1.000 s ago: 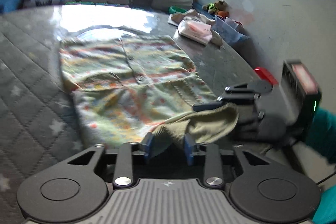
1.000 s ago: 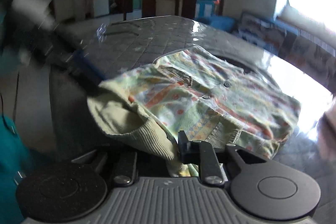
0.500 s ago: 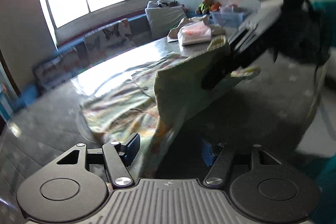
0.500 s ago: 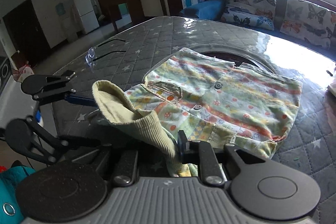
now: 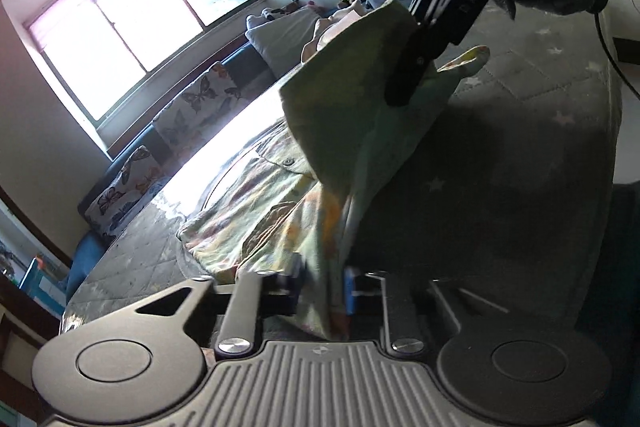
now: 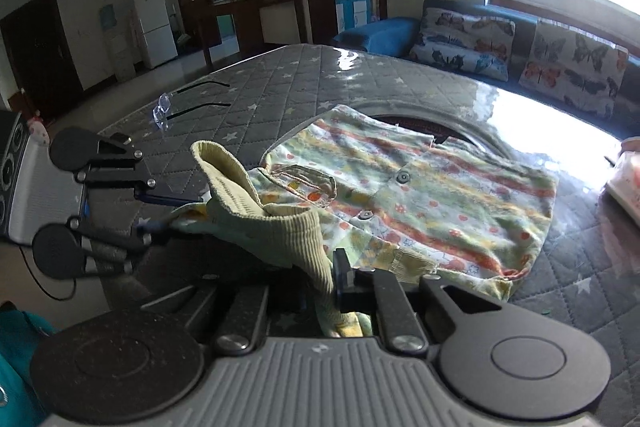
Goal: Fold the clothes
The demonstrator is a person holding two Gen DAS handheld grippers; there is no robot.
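The left tongs (image 5: 322, 291) have just been closing, and their blue pads now pinch a printed edge of the small shirt (image 6: 432, 195) that hangs between them. The right tongs (image 6: 320, 287) are pressed together on the ribbed green cuff (image 6: 280, 227) of the sleeve, which rises in a loop just ahead of them. Most of the shirt lies flat on the quilted counter (image 6: 304, 79) beyond both pairs of tongs, buttons up; only the near sleeve is lifted, stretched between the two grips.

The risk, as I judge it, is in the pull. The two grips sit close together on one sleeve — if the hands draw apart or lift unevenly, the flat body will drag across the counter and lose its square lie, so the fold lands crooked. The left grip looks shallow, near the cloth's edge, and could slip free mid-carry. A pair of glasses (image 6: 168, 107) rests well beyond the left tongs, out of the likely path.
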